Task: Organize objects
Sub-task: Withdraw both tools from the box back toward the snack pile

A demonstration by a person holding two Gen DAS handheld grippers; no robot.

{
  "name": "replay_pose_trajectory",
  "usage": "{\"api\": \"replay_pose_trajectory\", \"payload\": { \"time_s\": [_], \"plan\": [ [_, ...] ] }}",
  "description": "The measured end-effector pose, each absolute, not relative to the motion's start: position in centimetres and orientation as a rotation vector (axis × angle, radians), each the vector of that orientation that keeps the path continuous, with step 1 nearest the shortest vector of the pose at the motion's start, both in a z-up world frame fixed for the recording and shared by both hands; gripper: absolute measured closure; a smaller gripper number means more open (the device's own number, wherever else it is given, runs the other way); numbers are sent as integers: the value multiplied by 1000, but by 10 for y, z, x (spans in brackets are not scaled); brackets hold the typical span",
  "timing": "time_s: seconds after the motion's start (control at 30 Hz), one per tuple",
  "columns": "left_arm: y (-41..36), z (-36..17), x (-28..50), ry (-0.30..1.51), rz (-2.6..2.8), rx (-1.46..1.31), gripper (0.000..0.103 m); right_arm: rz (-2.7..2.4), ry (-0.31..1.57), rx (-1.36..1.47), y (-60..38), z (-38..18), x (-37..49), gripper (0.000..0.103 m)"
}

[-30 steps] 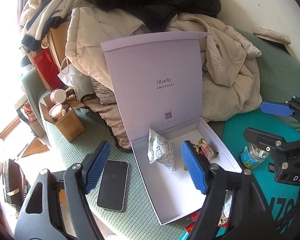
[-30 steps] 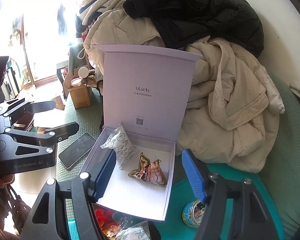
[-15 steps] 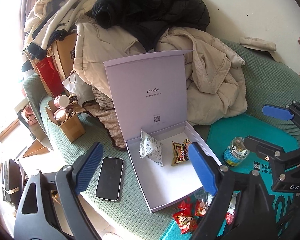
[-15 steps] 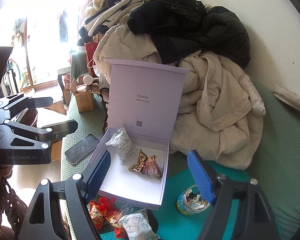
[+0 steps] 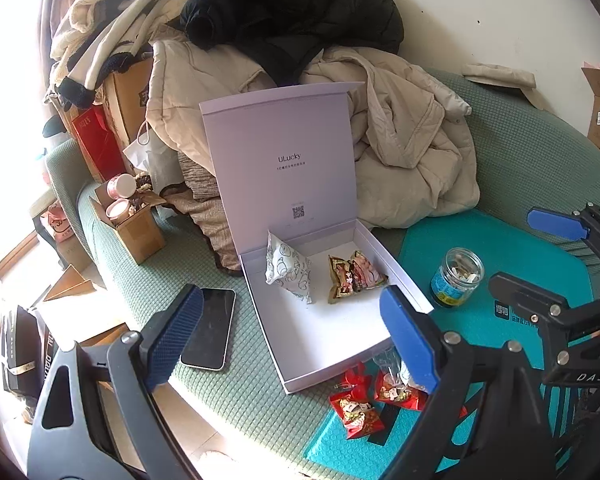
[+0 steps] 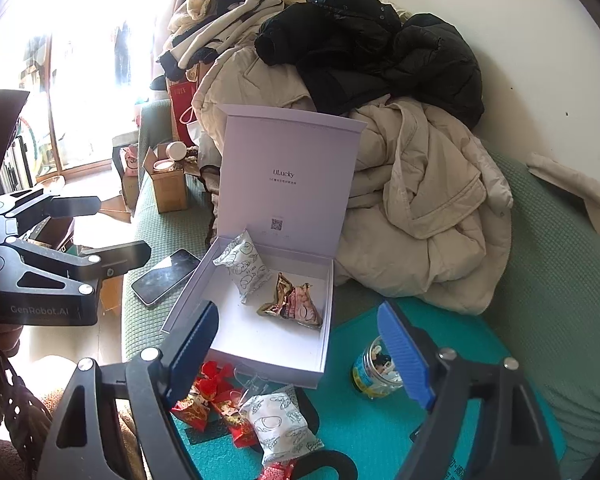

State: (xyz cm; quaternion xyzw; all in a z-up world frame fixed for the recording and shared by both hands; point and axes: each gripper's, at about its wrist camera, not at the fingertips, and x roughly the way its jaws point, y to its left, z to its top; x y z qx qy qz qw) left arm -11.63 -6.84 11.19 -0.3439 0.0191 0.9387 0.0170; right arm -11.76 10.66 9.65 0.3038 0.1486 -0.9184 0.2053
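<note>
A white gift box stands with its lid up on the green sofa. Inside lie a white printed packet and a gold-and-pink packet. Red snack packets and another white packet lie on the teal mat in front of the box. A small glass jar stands to the right of the box. My left gripper and right gripper hover near the box's front, both with jaws opening and nothing between them.
A phone lies left of the box. A heap of coats crowds the sofa behind it. A small cardboard box with pink tubs sits at the sofa's left end. The teal mat covers the right seat.
Both grippers have drawn back from the box and their jaws have spread wider. The red packets in front of the box have come into view.
</note>
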Motion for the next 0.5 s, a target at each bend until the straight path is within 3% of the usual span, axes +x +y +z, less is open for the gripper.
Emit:
{"api": "replay_pose_trajectory", "payload": {
  "time_s": [0.5],
  "plan": [
    [-69,61,-96,-32,2858,-1175,13,-2555,334,930,120,47,-94,19]
  ]
}}
